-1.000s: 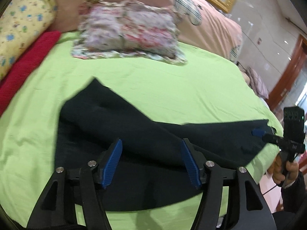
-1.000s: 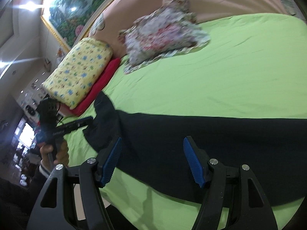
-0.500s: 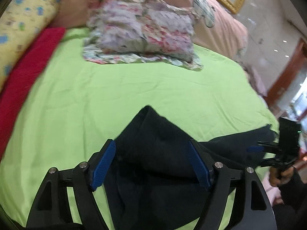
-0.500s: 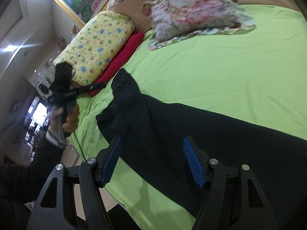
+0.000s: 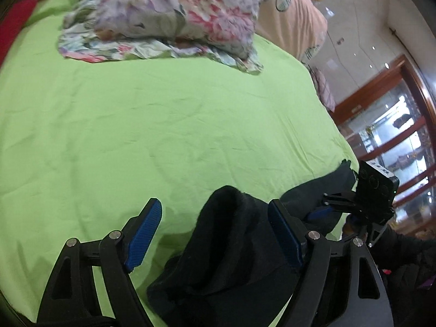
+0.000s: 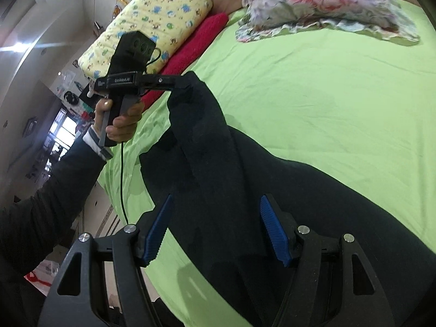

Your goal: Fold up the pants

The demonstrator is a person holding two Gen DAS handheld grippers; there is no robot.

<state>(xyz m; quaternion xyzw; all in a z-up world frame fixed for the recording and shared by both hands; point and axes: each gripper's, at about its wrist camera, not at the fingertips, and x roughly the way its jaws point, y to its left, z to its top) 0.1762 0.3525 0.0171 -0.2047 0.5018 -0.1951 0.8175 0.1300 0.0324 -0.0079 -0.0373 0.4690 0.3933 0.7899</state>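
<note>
Dark pants (image 6: 272, 177) lie across the green sheet (image 5: 136, 122) near the bed's front edge. In the left wrist view a bunched fold of the pants (image 5: 231, 245) rises between the wide-apart blue pads of my left gripper (image 5: 214, 204), leaning on the right-hand pad only. The right wrist view shows my left gripper (image 6: 182, 84), held by a hand, with its tip at the raised end of the pants. My right gripper (image 6: 217, 200) stands open over the cloth, pads apart on either side of it. It also appears as the right gripper (image 5: 313, 214) at the pants' far end.
A floral pillow (image 5: 169, 19) lies at the head of the bed, with a yellow pillow (image 6: 152, 27) and a red towel (image 6: 196, 43) on the left side. A cable (image 6: 121, 179) hangs from the left handle. The bed's edge drops off beyond the pants; a wooden door frame (image 5: 395, 103) stands to the right.
The left gripper swung toward the right gripper, bringing the pants' end over in a raised fold, and its jaws widened. The right gripper drew nearer the cloth, jaws unchanged.
</note>
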